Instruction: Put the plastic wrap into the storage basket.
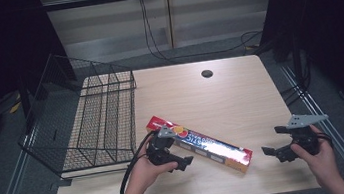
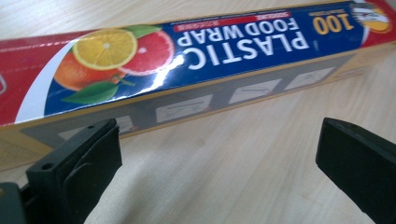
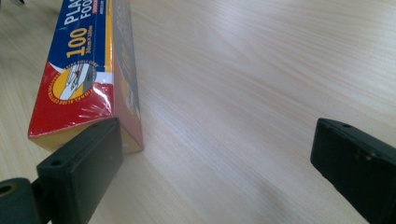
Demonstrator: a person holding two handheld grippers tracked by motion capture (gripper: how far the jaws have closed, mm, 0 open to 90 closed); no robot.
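Lower centre of the high view, plastic food wrap box point(image 1: 200, 144) lies diagonally on the surface point(image 1: 240, 93), left gripper point(image 1: 181, 163) and right gripper point(image 1: 274, 154) both spread wide, empty; probably light, stiff cardboard, glossy/slippery, so clamp across the narrow sides mid-length.

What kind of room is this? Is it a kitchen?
Probably not a kitchen: it looks like a lab or workshop set up for recording. A bare wooden table stands between dark curtains, cables trail down the back wall, and just a plastic wrap box and a wire basket sit on it.
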